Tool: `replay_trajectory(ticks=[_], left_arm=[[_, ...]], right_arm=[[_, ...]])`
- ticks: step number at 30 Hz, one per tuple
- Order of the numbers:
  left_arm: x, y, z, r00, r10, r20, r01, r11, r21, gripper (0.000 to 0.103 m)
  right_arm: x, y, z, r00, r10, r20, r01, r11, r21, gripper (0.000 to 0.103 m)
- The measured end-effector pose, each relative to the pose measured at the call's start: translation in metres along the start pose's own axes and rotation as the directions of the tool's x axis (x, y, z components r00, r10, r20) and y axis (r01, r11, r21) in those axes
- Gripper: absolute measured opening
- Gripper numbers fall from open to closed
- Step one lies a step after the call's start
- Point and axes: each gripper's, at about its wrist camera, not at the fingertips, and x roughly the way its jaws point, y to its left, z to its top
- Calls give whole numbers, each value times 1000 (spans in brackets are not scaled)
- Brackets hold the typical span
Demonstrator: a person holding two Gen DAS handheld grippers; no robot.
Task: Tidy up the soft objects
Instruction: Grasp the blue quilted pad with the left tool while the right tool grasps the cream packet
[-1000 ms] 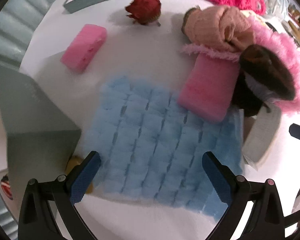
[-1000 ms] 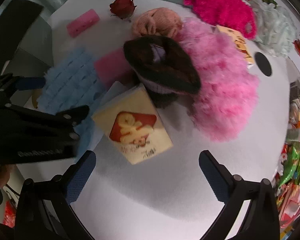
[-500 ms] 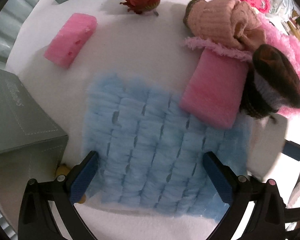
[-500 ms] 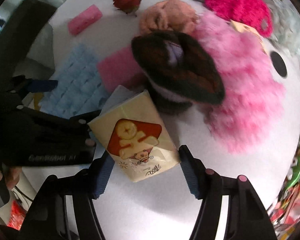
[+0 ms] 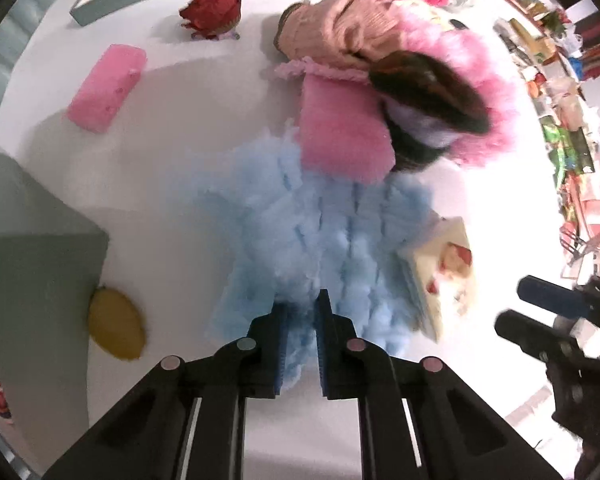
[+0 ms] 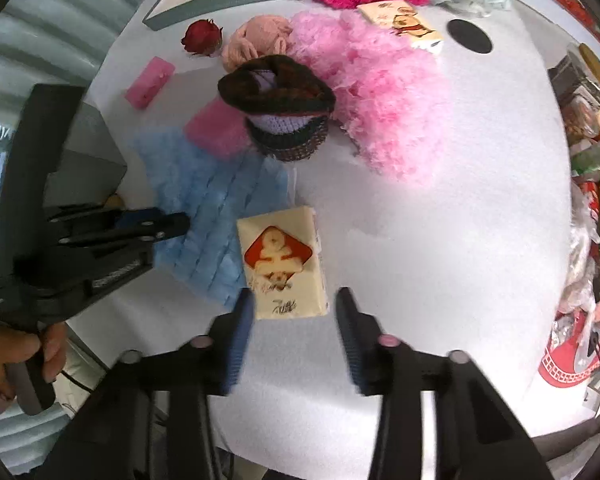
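Our left gripper [image 5: 302, 340] has just been closing and now pinches the near edge of the fluffy pale-blue tufted cloth [image 5: 320, 240], the pile bunched up between its blue pads. The cloth lies on the white table [image 5: 204, 100], and its far corner is tucked under a pink foam sponge block [image 5: 342, 136], which will likely tip or slide off if we lift. We judge the cloth light and limp, so an edge pinch should carry it, though it will drape and drag whatever it touches.

Our right gripper [image 6: 296, 316] has also just been closing, and its jaws stand part-way apart on either side of the near end of the cream tissue pack with a red diamond print [image 6: 282, 260]; whether the pads press on the pack yet we cannot tell. The pack rests on the table, overlapping the blue cloth's edge. It looks soft and squashy with a slick wrapper, best taken across its narrow sides.

Beyond these sit a dark brown and lilac knitted hat [image 6: 280, 96], a pink feathery heap [image 6: 380, 88], a peach knitted piece [image 6: 256, 40], a second pink sponge [image 5: 108, 88] and a dried red rose [image 5: 212, 10]. The grey box [image 5: 32, 280] at the left edge shows only its outside, so we cannot see its contents.
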Motion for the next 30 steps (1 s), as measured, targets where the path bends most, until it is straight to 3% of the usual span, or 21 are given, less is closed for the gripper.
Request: replay_trajectory(ticks=[3, 4, 5, 6, 7, 8, 10, 16, 17, 18, 20, 21, 22, 25, 27, 28, 30], left_arm=[[-5, 2, -5, 1000, 10, 8, -10, 1000, 9, 14], [-2, 4, -8, 999, 32, 21, -32, 999, 5, 14], [5, 6, -12, 998, 50, 34, -50, 999, -3, 14], [16, 2, -18, 998, 55, 35, -54, 998, -17, 15], [18, 8, -14, 998, 59, 28, -59, 998, -25, 25], [22, 10, -10, 998, 62, 23, -61, 998, -30, 48], [24, 13, -5, 993, 111, 46, -109, 993, -34, 73], [45, 15, 7, 992, 128, 8, -127, 992, -26, 75], [47, 12, 7, 991, 136, 12, -136, 991, -14, 83], [49, 10, 8, 991, 132, 15, -132, 991, -7, 85], [52, 5, 9, 990, 138, 22, -138, 990, -5, 85], [52, 4, 11, 991, 129, 19, -129, 992, -11, 85], [50, 3, 12, 991, 129, 21, -129, 992, -8, 76], [35, -16, -4, 996, 86, 11, -86, 996, 9, 18], [29, -14, -6, 999, 38, 4, -38, 999, -3, 17], [24, -15, -9, 1000, 16, 10, -16, 1000, -2, 9], [14, -17, -12, 1000, 12, 25, -13, 1000, 15, 9]], right_arm=[[0, 6, -3, 1000, 12, -7, -12, 1000, 2, 42], [1, 7, -2, 1000, 8, -7, -8, 1000, 5, 51], [4, 7, 1, 1000, 8, -3, -8, 1000, 13, 75], [6, 8, 4, 1000, 6, 6, -6, 1000, 22, 84], [11, 12, 8, 1000, 5, 10, -5, 1000, 27, 84], [16, 14, 12, 1000, 2, 1, -2, 1000, 24, 84], [30, 24, 18, 1000, -10, -21, 10, 1000, 4, 84], [75, 48, 30, 990, -108, -91, 101, 992, -79, 84], [82, 49, 31, 987, -125, -104, 117, 990, -83, 83], [86, 49, 32, 985, -133, -109, 124, 989, -83, 83], [89, 54, 35, 981, -168, -95, 158, 982, -104, 74], [89, 54, 35, 978, -190, -91, 179, 977, -117, 59], [88, 55, 35, 976, -201, -83, 190, 973, -128, 55], [84, 43, 31, 986, -124, -109, 116, 990, -76, 55], [78, 36, 26, 989, -110, -99, 106, 993, -45, 55], [73, 33, 23, 991, -103, -91, 100, 995, -29, 55], [64, 27, 15, 994, -69, -83, 69, 998, -3, 55]])
